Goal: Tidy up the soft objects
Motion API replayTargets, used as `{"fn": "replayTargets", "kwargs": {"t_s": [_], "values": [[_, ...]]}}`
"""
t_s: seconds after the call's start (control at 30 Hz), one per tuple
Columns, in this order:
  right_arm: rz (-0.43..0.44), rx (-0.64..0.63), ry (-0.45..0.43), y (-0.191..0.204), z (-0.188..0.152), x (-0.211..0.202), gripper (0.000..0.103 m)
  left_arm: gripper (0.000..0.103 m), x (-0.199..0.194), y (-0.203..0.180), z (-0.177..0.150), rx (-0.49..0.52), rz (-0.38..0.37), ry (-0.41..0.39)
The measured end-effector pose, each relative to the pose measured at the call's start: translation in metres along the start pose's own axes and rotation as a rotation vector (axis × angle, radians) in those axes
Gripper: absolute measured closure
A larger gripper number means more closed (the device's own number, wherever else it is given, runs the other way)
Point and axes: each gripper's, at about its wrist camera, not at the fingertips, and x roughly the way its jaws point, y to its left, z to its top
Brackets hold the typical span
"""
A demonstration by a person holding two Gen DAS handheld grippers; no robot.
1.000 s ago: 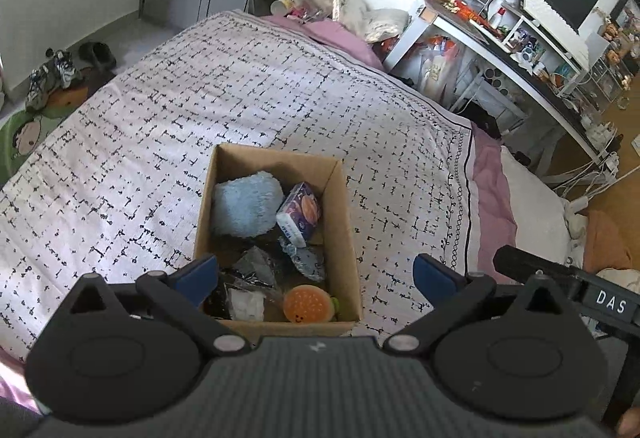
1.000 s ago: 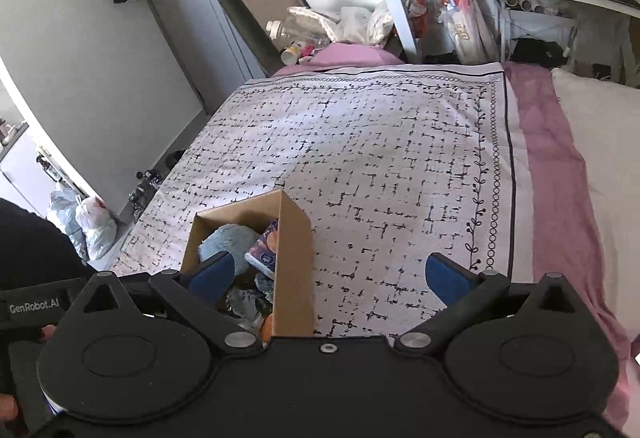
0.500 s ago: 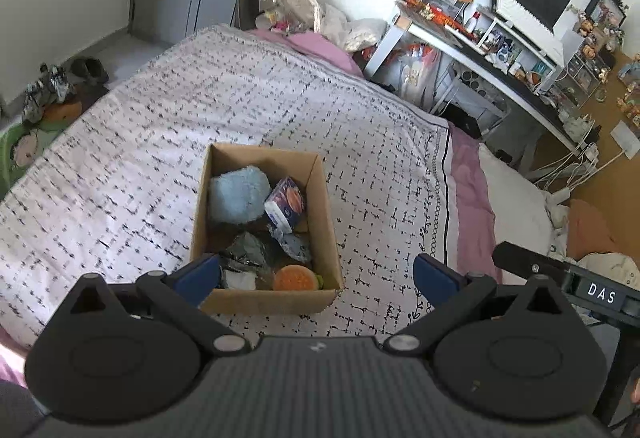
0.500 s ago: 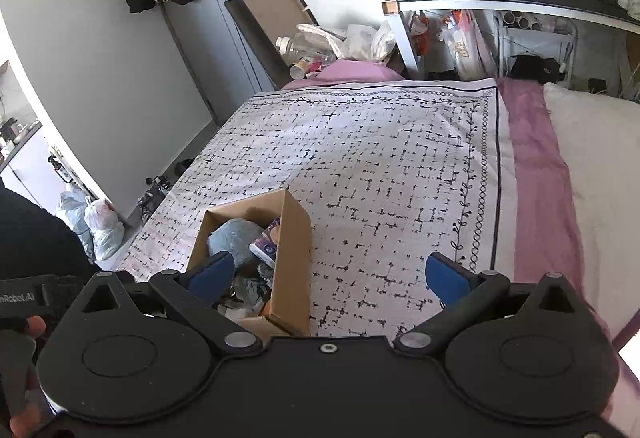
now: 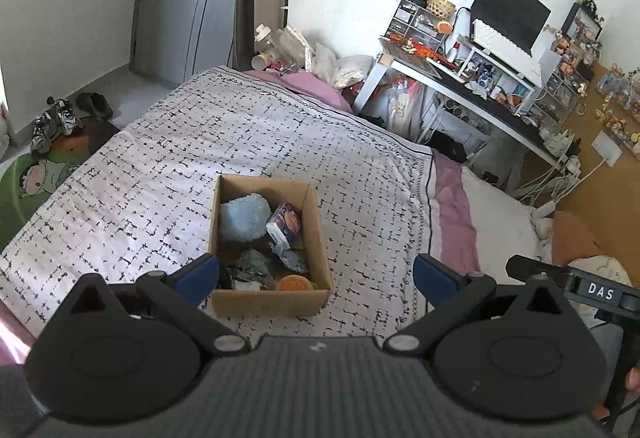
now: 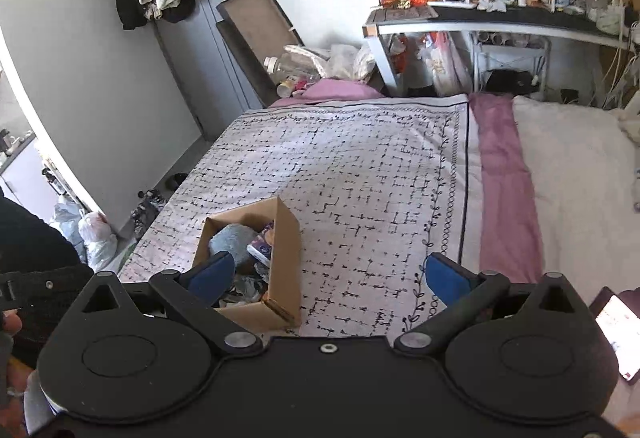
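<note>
A cardboard box [image 5: 316,234] sits on the patterned bedspread [image 5: 168,166], near the bed's front edge. Inside lie a pale blue plush [image 5: 244,218], a purple tissue pack [image 5: 285,225], an orange burger-shaped toy [image 5: 295,283] and crumpled grey and white wrappers [image 5: 256,266]. My left gripper [image 5: 316,272] hangs open above and in front of the box, holding nothing. In the right wrist view the same box [image 6: 286,262] lies at lower left with the blue plush [image 6: 230,240] showing. My right gripper [image 6: 328,274] is open and empty, just right of the box.
A cluttered desk [image 5: 472,86] with a monitor stands beyond the bed on the right. Pink sheet [image 6: 504,198] and white blanket [image 6: 580,198] cover the bed's right side. Shoes [image 5: 56,118] lie on the floor at left. A phone [image 6: 616,330] lies at lower right.
Both grippers have pulled back and risen from the box, which now looks smaller and farther off. Both stay open; the box's contents have not moved.
</note>
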Motion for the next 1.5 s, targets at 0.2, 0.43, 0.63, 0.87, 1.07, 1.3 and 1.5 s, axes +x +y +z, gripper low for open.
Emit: {"fn": "replayTargets", "kwargs": {"t_s": [0.2,0.43,0.63,0.87,1.07,1.3,1.5], "values": [[-0.008,-0.002,-0.013,0.003,-0.011,-0.012,0.000,0.001,-0.018,-0.005,-0.007,0.023,0.008,-0.024],[0.031,-0.069,-0.015,0.008,-0.031,-0.016,0.000,0.001,-0.027,-0.007,-0.023,0.061,0.041,-0.041],[0.023,-0.087,0.013,0.010,-0.043,-0.012,0.000,0.001,-0.027,-0.005,-0.040,0.057,0.066,-0.038],[0.028,-0.118,0.008,0.013,-0.052,-0.015,0.000,0.001,-0.030,-0.003,-0.054,0.054,0.095,-0.056],[0.052,-0.120,0.006,0.015,-0.056,-0.019,0.000,0.001,-0.031,-0.008,-0.057,0.102,0.106,-0.064],[0.046,-0.137,-0.001,0.019,-0.058,-0.017,0.000,0.001,-0.032,-0.012,-0.062,0.137,0.115,-0.073],[0.053,-0.142,-0.005,0.021,-0.058,-0.019,0.000,0.001,-0.032,-0.009,-0.065,0.126,0.126,-0.069]]}}
